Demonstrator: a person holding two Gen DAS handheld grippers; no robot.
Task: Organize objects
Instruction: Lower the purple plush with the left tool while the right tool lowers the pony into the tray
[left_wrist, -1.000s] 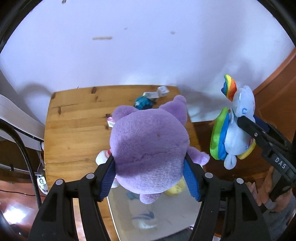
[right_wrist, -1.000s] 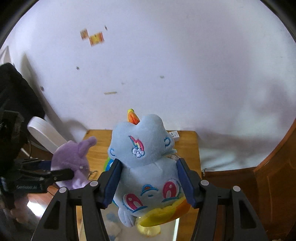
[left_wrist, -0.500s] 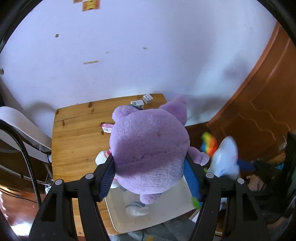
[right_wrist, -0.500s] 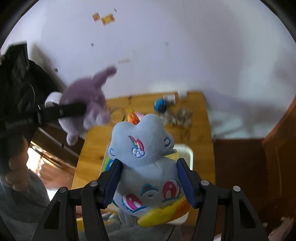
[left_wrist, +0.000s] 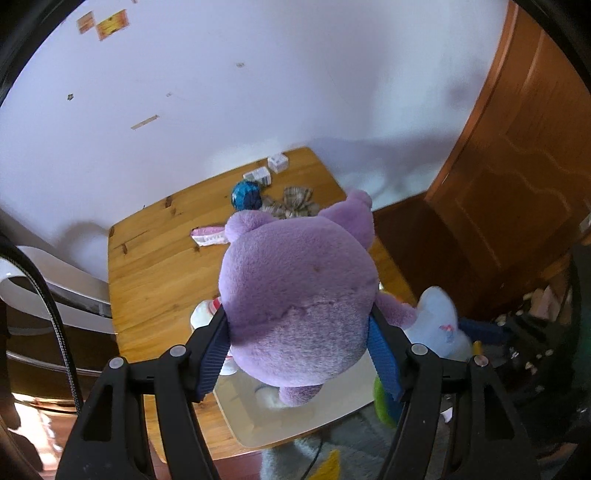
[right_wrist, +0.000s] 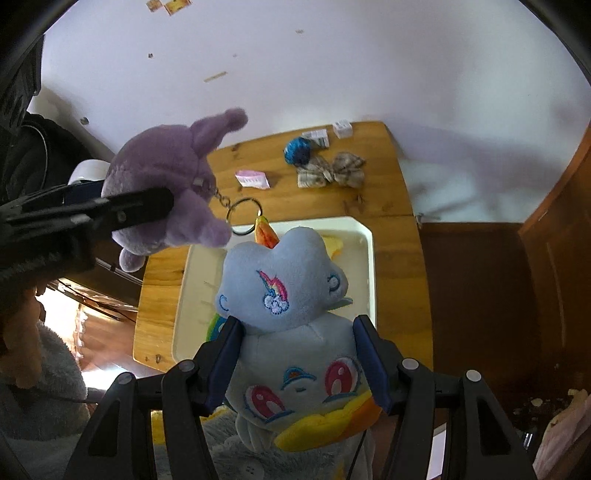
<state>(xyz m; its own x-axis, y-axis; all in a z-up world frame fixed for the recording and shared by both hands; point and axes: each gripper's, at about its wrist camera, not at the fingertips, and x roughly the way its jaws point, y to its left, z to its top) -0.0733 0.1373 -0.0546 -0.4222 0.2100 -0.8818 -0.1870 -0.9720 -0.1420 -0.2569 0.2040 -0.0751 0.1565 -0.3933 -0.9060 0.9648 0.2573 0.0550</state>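
My left gripper (left_wrist: 299, 354) is shut on a purple plush toy (left_wrist: 303, 295) and holds it in the air above the wooden table (left_wrist: 155, 273). The same toy (right_wrist: 166, 184) shows at the left of the right wrist view, with a key ring (right_wrist: 243, 216) hanging from it. My right gripper (right_wrist: 299, 354) is shut on a light blue rainbow pony plush (right_wrist: 288, 302), held above a white tray (right_wrist: 364, 266). The pony's edge (left_wrist: 439, 325) shows at the right of the left wrist view, over the tray (left_wrist: 258, 421).
At the table's far end lie a blue yarn ball (right_wrist: 297, 149), a plaid bow (right_wrist: 330, 171), a pink packet (right_wrist: 253, 179) and small white boxes (right_wrist: 341, 128). A white-and-red small toy (left_wrist: 205, 314) lies left of the tray. A wooden door (left_wrist: 517, 155) stands right.
Both views have pulled back and up from the table, so more of its far end shows. The right gripper with the pony now hangs over the tray; the purple toy has moved lower.
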